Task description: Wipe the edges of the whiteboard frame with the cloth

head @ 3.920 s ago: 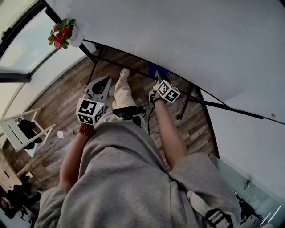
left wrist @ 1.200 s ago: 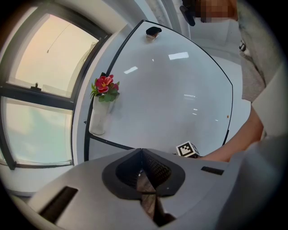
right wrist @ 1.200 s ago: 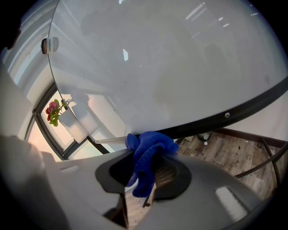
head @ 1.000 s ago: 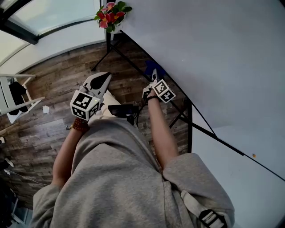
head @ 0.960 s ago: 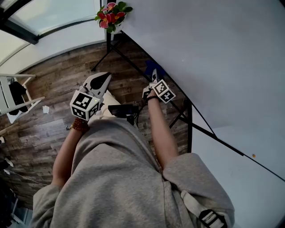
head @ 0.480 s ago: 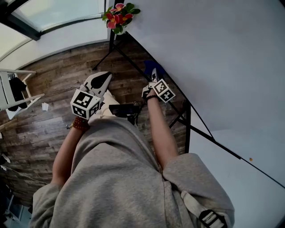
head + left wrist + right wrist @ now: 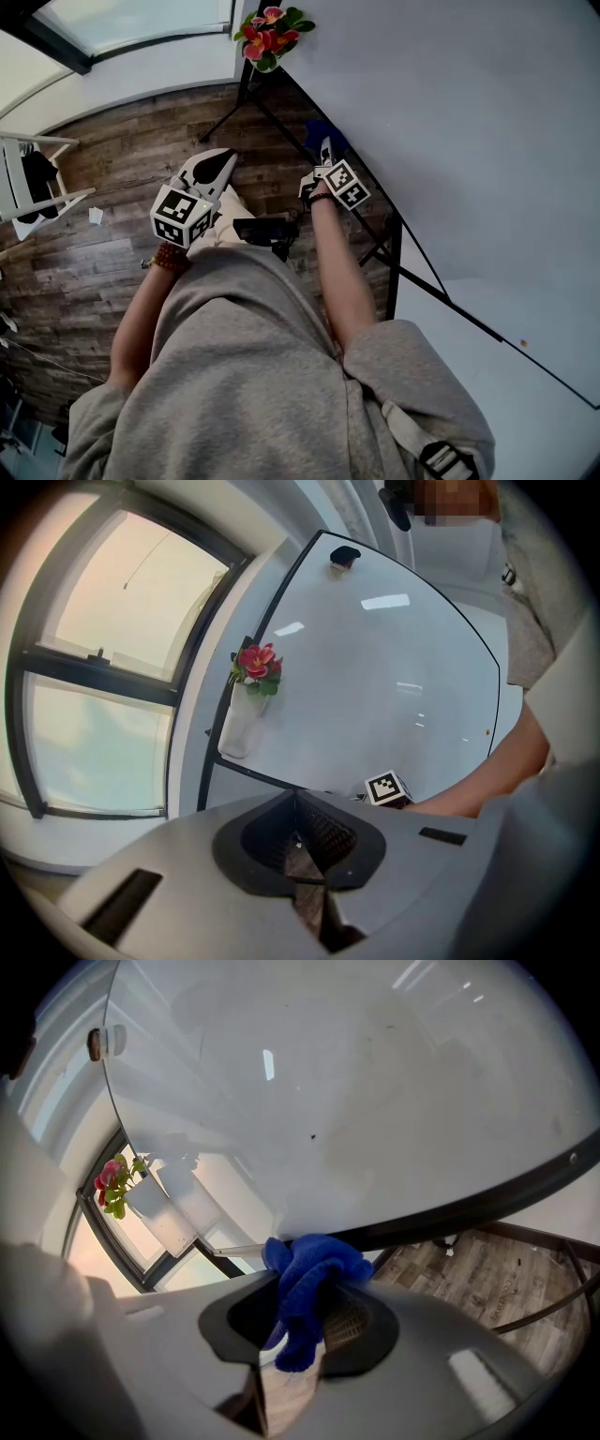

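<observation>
The right gripper view makes clear what the head view shows only very small. The fingers of the right gripper [image 7: 298,1358] are closed on the blue cloth [image 7: 307,1283]. The bunched cloth touches the black frame [image 7: 487,1199] along the lower edge of the whiteboard [image 7: 356,1072]. In the head view the cloth is only a blue spot at 12 o'clock from this gripper's marker cube, partly covered by the gripper.

The left gripper view shows the left gripper [image 7: 302,874] with its fingers pressed together and nothing between them. It is apart from the board and points toward it. Only this view shows the board's far corner, at 12 o'clock, with 1 small dark thing [image 7: 345,557] too small to name. The flowers [image 7: 257,661] in a white pot [image 7: 239,726] sit at the board's 9 o'clock edge.

In the head view the black stand [image 7: 395,272] rises from the wooden floor [image 7: 112,244]. A white chair [image 7: 37,178] is cut off at 9 o'clock.
</observation>
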### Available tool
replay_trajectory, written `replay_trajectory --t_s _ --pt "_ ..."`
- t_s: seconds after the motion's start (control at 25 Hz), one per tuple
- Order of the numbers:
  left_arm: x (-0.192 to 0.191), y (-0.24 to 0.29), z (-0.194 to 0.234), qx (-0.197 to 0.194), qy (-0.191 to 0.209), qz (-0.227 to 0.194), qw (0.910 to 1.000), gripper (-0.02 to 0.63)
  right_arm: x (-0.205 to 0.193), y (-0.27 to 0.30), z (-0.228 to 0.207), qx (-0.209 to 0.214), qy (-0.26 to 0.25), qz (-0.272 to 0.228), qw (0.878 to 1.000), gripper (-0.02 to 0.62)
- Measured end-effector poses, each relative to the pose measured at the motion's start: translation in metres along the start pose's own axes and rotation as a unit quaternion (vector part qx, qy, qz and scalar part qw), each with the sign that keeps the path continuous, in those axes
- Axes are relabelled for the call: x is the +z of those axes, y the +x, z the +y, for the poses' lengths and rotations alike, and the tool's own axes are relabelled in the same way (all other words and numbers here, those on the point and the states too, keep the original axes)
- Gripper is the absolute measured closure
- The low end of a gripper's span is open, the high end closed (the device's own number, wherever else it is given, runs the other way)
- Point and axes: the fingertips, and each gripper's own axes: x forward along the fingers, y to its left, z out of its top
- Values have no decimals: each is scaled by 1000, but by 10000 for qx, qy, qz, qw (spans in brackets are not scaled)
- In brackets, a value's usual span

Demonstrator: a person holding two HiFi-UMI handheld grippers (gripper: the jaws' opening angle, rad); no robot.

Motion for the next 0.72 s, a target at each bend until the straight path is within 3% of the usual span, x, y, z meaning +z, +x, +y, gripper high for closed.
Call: replay_trajectory --t_s 0.72 --pt "7 -4 24 24 -55 -52 10000 597 -4 17 28 106 -6 109 9999 488"
